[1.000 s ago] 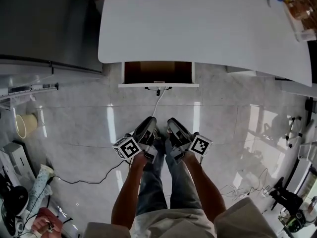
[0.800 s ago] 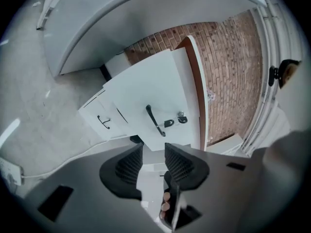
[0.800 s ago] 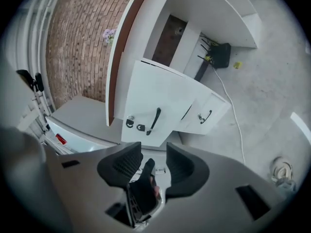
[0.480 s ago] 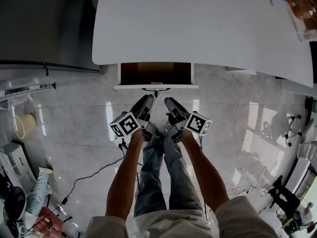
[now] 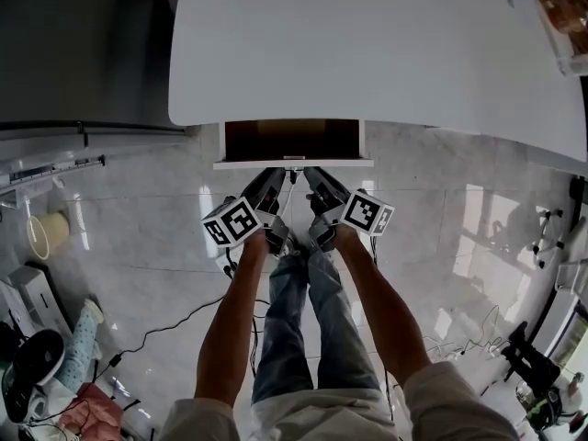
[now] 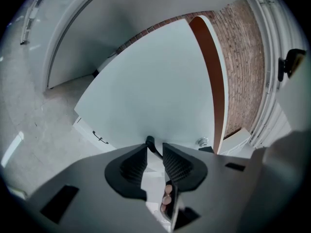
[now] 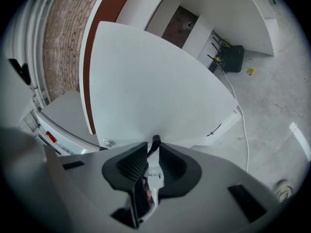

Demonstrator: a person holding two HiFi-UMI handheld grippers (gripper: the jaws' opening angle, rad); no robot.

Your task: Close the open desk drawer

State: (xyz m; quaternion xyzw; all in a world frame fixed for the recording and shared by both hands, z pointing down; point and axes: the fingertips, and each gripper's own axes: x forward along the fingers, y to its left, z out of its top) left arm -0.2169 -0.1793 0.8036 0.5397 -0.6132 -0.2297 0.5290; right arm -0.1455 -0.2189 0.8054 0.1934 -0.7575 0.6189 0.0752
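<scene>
The open drawer [image 5: 292,141] sticks out under the white desk top [image 5: 367,44], its brown inside in shadow. Its white front [image 5: 248,163] carries a thin black handle [image 5: 294,165] at the middle. My left gripper [image 5: 276,175] and right gripper [image 5: 310,173] reach side by side to that front. In the left gripper view, the handle [image 6: 150,142] stands between the tips of the left gripper [image 6: 154,148], whose jaws are closing with a gap still showing. In the right gripper view, the handle [image 7: 155,141] sits between the tips of the right gripper [image 7: 153,150], also closing.
A white cable [image 5: 184,315] runs over the pale tiled floor [image 5: 138,237]. A cream bucket [image 5: 41,234] and clutter stand at the left, more equipment at the right [image 5: 533,356]. A black box with cables [image 7: 234,57] sits under the desk. The person's legs [image 5: 294,329] stand below the grippers.
Both grippers have moved forward, side by side, from over the floor up to the drawer's front and handle. The drawer has not shifted.
</scene>
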